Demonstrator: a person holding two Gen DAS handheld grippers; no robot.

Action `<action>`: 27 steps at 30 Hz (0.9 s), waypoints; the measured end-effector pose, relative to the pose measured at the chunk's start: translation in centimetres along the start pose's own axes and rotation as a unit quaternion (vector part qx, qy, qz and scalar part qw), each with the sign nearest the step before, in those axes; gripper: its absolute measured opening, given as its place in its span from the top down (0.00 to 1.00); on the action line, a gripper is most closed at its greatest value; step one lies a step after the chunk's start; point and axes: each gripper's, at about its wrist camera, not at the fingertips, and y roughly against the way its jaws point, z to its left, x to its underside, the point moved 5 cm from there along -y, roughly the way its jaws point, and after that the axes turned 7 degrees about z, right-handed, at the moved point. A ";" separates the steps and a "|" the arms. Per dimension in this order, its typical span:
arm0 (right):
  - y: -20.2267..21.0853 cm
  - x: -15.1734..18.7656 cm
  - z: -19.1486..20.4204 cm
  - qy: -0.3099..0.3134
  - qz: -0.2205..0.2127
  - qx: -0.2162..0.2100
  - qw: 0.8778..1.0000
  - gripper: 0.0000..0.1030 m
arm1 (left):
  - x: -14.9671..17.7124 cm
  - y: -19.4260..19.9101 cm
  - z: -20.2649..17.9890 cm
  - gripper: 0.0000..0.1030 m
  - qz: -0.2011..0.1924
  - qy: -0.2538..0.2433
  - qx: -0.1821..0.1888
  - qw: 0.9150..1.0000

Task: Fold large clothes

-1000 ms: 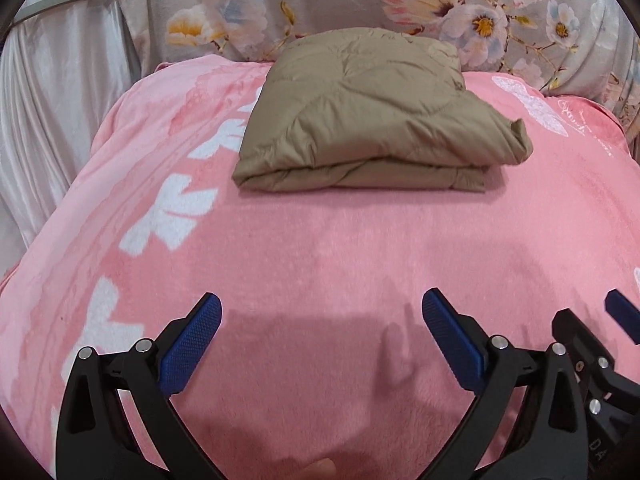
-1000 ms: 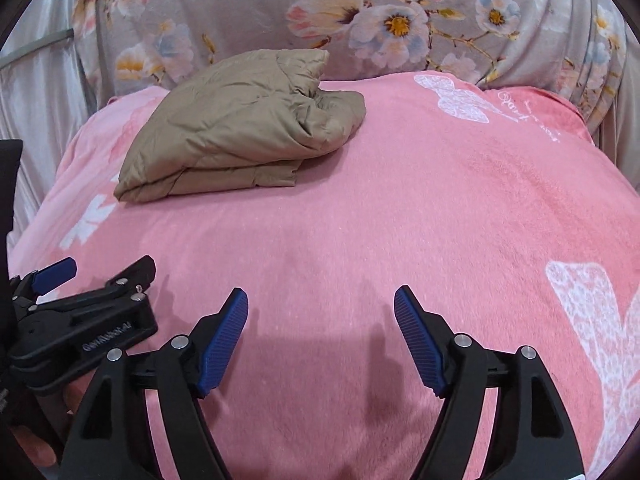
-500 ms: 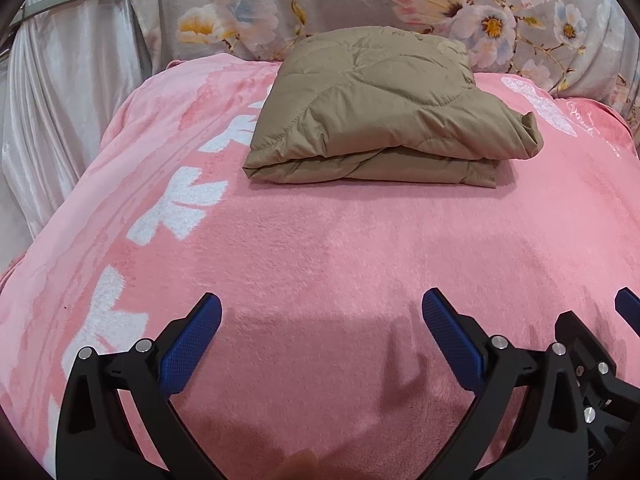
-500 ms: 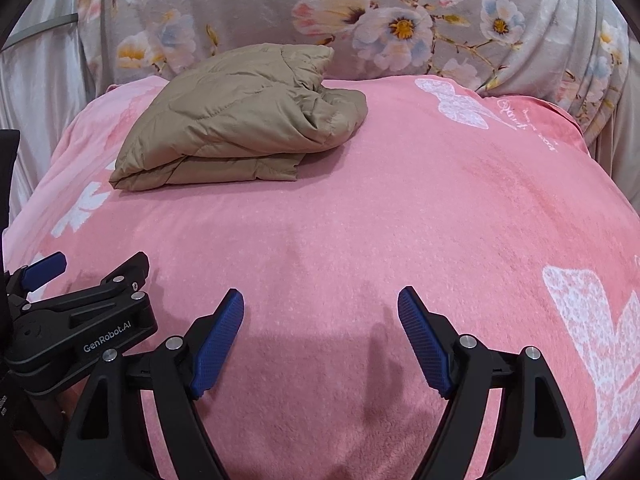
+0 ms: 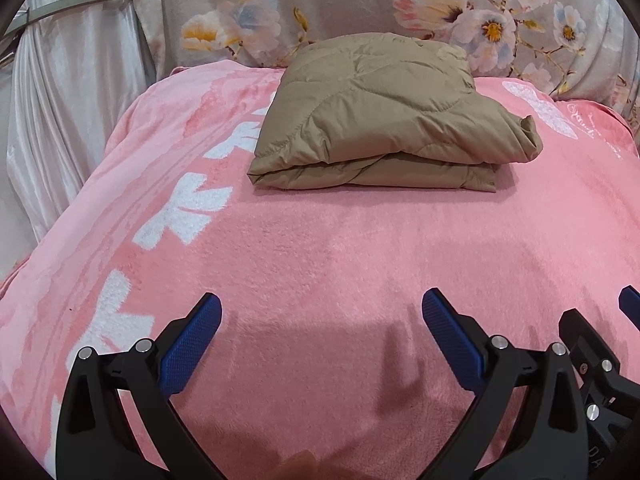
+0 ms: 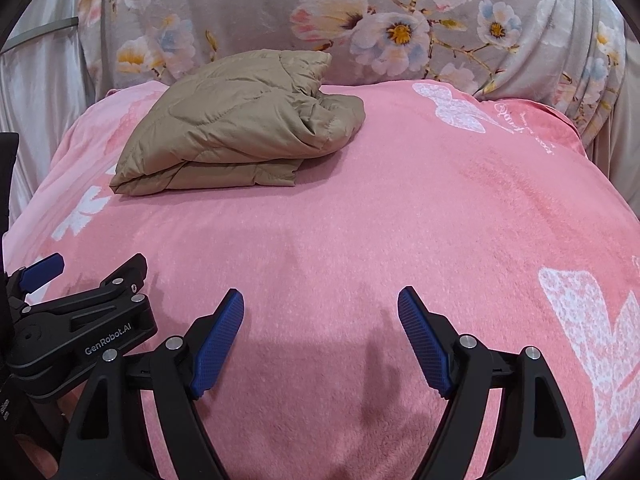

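Observation:
A tan quilted jacket (image 5: 380, 112) lies folded into a thick bundle at the far side of the pink blanket (image 5: 340, 264); the right wrist view has the jacket (image 6: 240, 128) at the upper left. My left gripper (image 5: 322, 310) hangs open over bare blanket, well short of the jacket, nothing between its blue pads. My right gripper (image 6: 320, 304) is open too, over bare blanket (image 6: 400, 208) with empty jaws. The two grippers sit side by side: the left one's body (image 6: 80, 332) shows at the lower left of the right wrist view.
A grey floral cloth (image 5: 360, 4) drapes the backrest behind the jacket. Pale satin fabric (image 5: 68, 92) hangs at the left. White flower prints (image 6: 592, 320) mark the blanket. A bit of a hand (image 5: 296, 468) shows at the bottom edge.
The jacket appears slightly lower in both views than a second ago, from a small tilt of the cameras. Both grippers stay open and in place.

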 end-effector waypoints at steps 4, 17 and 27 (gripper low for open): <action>0.0 0.0 0.0 0.000 0.000 0.000 1.000 0.25 | 0.0 0.0 0.0 0.05 -0.001 0.000 -0.002 1.000; 0.0 0.0 0.0 0.000 0.000 0.001 1.000 0.25 | 0.0 0.2 -0.1 0.05 -0.004 -0.002 -0.003 1.000; 0.1 0.0 -0.1 0.001 -0.001 0.001 1.000 0.25 | -0.1 0.5 -0.2 0.05 -0.010 -0.002 -0.005 1.000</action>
